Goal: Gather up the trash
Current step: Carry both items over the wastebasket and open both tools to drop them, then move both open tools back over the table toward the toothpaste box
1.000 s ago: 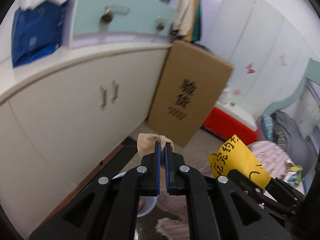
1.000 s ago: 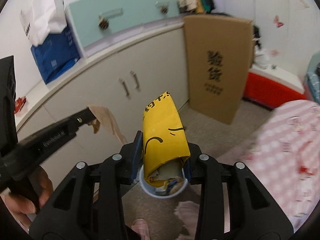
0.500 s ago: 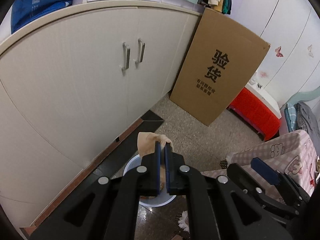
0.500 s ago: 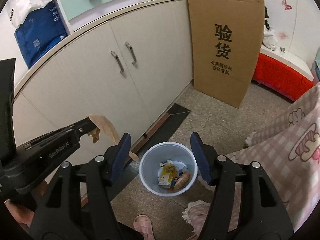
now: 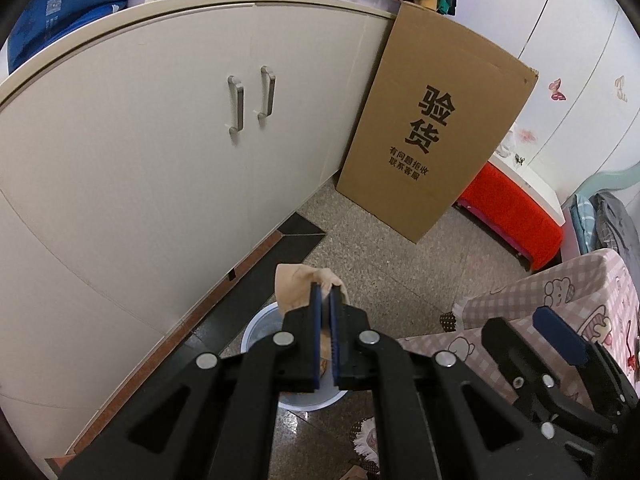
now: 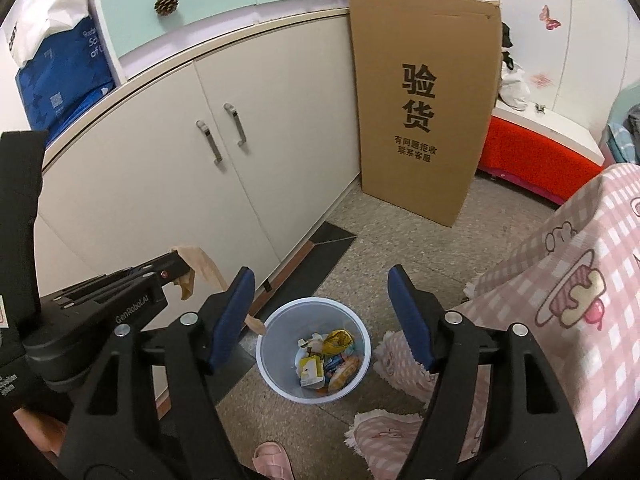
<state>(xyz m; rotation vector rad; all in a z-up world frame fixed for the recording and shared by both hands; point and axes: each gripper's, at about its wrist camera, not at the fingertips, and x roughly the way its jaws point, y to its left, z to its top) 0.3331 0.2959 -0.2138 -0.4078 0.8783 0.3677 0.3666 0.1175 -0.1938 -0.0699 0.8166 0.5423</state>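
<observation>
Nearest, a pink slipper (image 6: 274,456) at the bottom edge of the right wrist view.

Right gripper (image 6: 320,288): jaws spread wide and opening further, nothing between the blue pads; it hangs above the bin.

Left gripper (image 5: 329,295): jaws pressed together, pinching a crumpled tan scrap of paper (image 5: 298,286) that sticks out past the tips and droops over the bin's left rim in the right wrist view.

White round trash bin (image 6: 276,344): stands on the speckled floor, directly below both grippers; inside lie wrappers and small cartons, among them a yellow wrapper (image 6: 338,337).

Pink checked cloth (image 6: 560,280): right of the bin, its fringe reaching the floor.

Cream cabinet (image 6: 160,168): left, two doors with metal handles.

Flat cardboard box (image 6: 424,100): farther, leaning upright against the cabinet's end, black characters printed on it.

Red bench (image 6: 536,160): far right.
</observation>
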